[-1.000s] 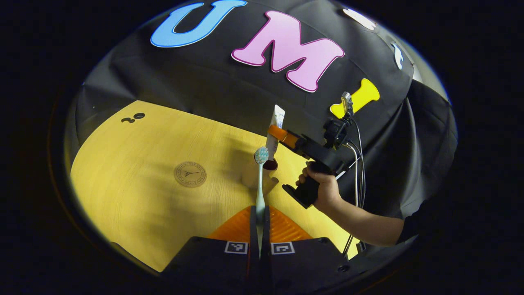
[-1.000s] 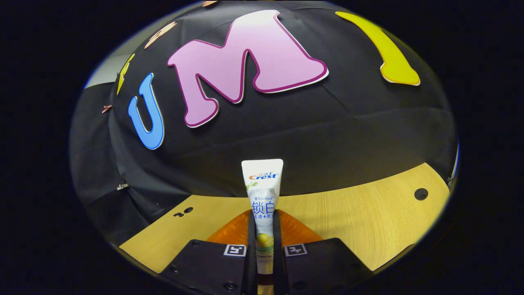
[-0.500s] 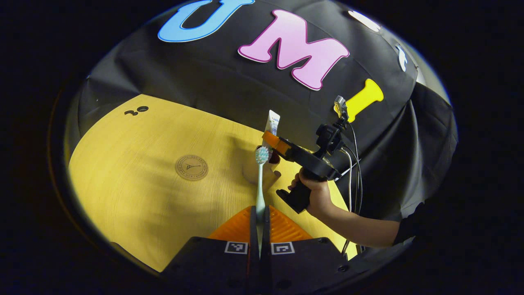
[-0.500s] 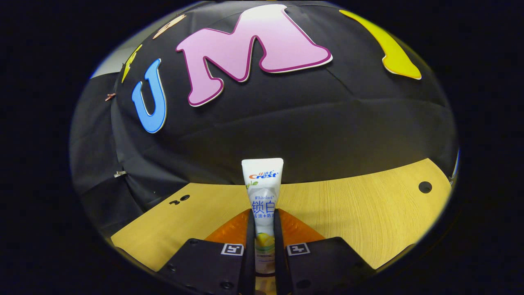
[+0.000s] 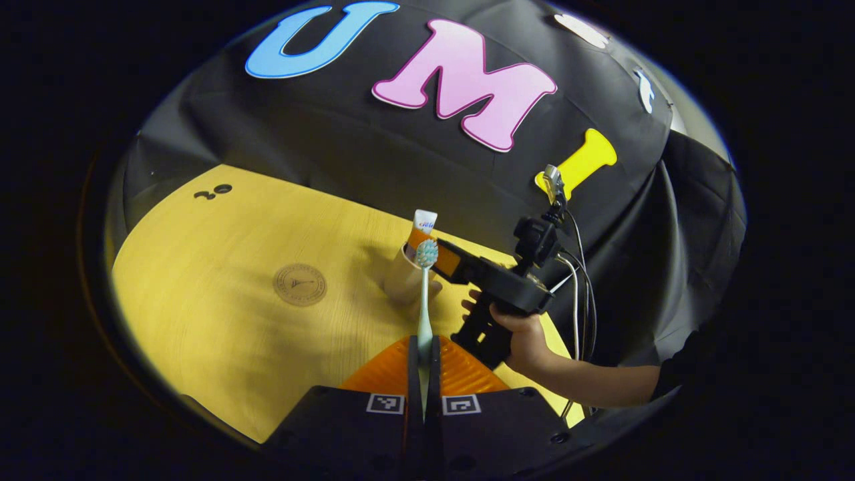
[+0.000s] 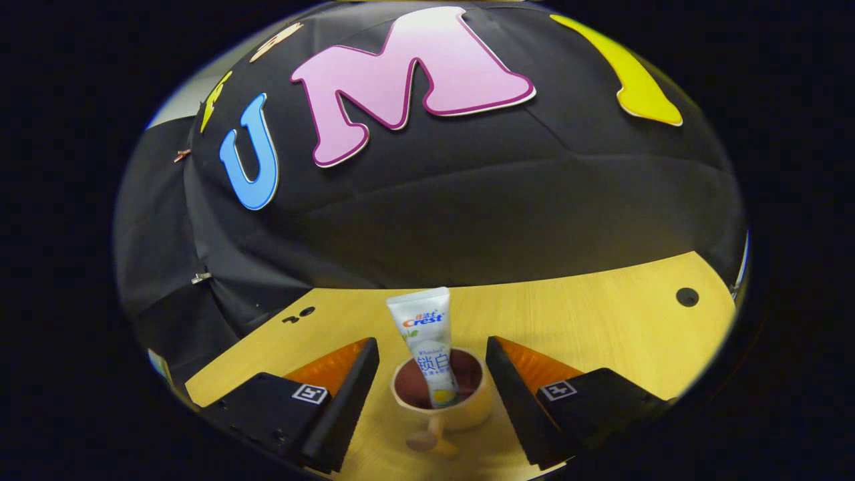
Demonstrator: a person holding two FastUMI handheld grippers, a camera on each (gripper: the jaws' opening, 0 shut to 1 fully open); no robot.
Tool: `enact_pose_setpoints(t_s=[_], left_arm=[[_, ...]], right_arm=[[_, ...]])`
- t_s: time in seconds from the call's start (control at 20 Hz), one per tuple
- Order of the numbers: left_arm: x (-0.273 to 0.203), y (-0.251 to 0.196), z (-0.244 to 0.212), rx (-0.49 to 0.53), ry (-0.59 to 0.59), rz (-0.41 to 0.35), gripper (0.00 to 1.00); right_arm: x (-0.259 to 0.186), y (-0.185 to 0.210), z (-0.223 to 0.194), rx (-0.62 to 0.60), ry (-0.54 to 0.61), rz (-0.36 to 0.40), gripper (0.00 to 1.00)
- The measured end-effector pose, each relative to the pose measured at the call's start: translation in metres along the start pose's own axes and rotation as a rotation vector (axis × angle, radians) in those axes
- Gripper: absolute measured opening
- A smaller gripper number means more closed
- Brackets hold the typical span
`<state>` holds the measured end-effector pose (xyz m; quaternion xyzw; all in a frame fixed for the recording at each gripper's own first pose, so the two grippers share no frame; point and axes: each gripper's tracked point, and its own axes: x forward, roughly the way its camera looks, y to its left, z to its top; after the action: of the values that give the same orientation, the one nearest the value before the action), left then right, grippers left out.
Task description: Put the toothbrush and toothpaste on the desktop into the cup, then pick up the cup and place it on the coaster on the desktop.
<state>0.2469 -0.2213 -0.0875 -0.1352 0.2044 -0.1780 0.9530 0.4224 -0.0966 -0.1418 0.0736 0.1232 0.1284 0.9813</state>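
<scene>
Already the toothpaste [image 6: 427, 341] stands inside the cup [image 6: 444, 407], between the spread right claw [image 6: 431, 394]. Left claw [image 5: 424, 364] pinches the toothbrush [image 5: 425, 294], not yet dropped in; the coaster [image 5: 300, 284] waits on the tabletop [image 5: 220, 321].

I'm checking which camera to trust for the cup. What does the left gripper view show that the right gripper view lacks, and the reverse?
Left gripper view alone: the toothbrush clamped upright in the left claw, the round coaster to the cup's left, and the hand holding the right claw.

Right gripper view alone: the cup's dark inside, its handle pointing at the camera, and the right claw open around the cup.

Both: the cup on the wooden desktop, with the toothpaste standing in it.
</scene>
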Motion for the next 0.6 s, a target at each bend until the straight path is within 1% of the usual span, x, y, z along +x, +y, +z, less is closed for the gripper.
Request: enact_pose_setpoints(t_s=[0.1, 0.2, 0.3, 0.4, 0.5, 0.6], left_arm=[[0.008, -0.007, 0.02, 0.018, -0.052, -0.016, 0.06], [0.018, -0.015, 0.041, 0.027, -0.106, -0.054, 0.06], [0.032, -0.032, 0.061, 0.048, -0.152, -0.119, 0.06], [0.046, -0.051, 0.082, 0.091, -0.214, -0.194, 0.06], [0.068, -0.052, 0.099, 0.13, -0.275, -0.182, 0.06], [0.09, -0.052, 0.113, 0.171, -0.328, -0.166, 0.06]], right_arm=[[-0.015, -0.014, 0.001, 0.011, 0.007, -0.031, 0.98], [-0.032, -0.033, 0.0, 0.034, 0.025, -0.069, 0.98], [-0.05, -0.052, -0.003, 0.045, 0.038, -0.113, 0.98], [-0.066, -0.071, -0.006, 0.045, 0.056, -0.155, 0.98], [-0.082, -0.088, -0.011, 0.054, 0.079, -0.192, 0.98], [-0.095, -0.101, -0.012, 0.089, 0.088, -0.22, 0.98]])
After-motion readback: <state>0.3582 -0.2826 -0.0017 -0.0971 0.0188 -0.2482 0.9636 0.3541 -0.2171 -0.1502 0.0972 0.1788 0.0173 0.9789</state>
